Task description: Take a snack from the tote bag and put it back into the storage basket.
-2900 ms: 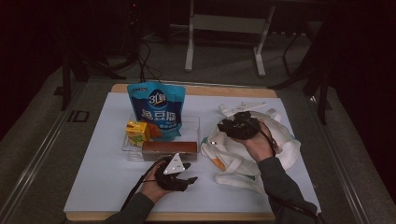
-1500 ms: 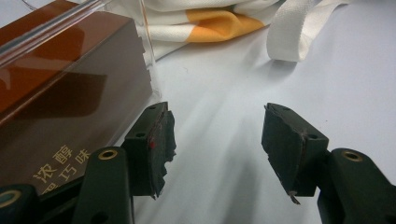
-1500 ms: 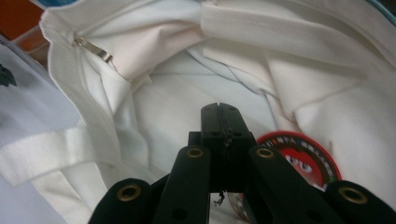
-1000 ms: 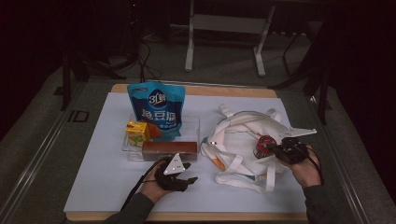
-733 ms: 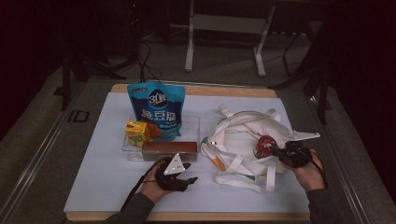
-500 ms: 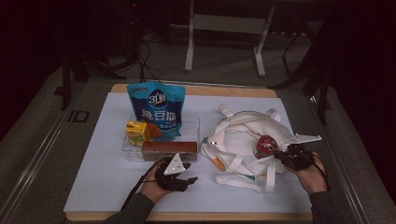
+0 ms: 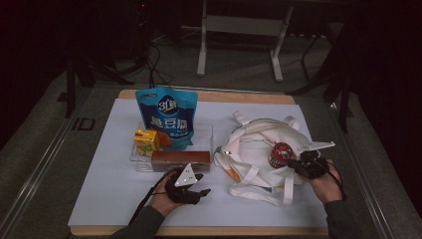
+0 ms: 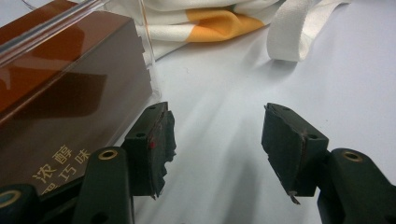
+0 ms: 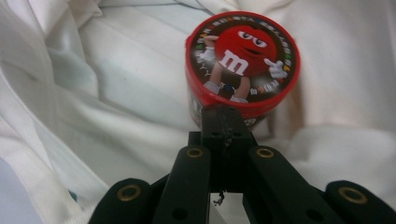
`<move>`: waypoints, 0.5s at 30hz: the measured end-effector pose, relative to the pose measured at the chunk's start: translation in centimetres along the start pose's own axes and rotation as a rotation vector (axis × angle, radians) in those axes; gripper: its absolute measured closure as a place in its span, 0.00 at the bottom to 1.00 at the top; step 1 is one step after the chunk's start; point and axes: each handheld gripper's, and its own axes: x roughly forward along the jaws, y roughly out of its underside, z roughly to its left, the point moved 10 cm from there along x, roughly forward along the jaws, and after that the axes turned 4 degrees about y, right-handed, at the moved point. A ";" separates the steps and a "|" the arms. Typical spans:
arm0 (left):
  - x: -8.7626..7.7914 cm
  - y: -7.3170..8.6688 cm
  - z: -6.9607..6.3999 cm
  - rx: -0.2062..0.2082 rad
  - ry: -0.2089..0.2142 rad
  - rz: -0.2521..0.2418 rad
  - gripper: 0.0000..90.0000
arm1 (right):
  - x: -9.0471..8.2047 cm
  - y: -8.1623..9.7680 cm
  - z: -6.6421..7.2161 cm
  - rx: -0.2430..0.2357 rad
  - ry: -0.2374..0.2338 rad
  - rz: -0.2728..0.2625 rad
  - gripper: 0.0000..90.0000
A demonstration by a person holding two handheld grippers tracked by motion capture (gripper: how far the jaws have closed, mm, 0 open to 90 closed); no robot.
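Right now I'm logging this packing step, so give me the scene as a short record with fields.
right gripper: shut, tips against the side of the candy tub
candy tub: red lid, on the white cloth bag
left gripper: open, nothing between the jaws, beside the brown box
clear tray: holds brown box, blue pouch, yellow carton

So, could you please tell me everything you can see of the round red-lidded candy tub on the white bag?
The candy tub is a short round container with a dark brown printed wall and a red lid showing a red cartoon candy character with a white "m". It looks like plastic or card, lid on, tilted with the lid towards the right tool's camera. It rests on the crumpled white cloth bag. The right tool, jaws shut together, has its tip at the tub's lower rim.
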 end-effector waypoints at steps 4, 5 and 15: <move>0.0 0.0 0.0 0.000 0.001 0.000 0.47 | 0.5 -0.6 0.5 -0.009 -0.008 -0.001 1.00; 0.0 0.0 0.0 0.000 0.001 0.000 0.47 | 0.6 -0.7 0.6 -0.011 -0.009 0.001 1.00; 0.0 0.0 0.0 0.000 0.001 0.001 0.47 | -0.2 -2.2 0.2 -0.016 0.001 -0.031 0.87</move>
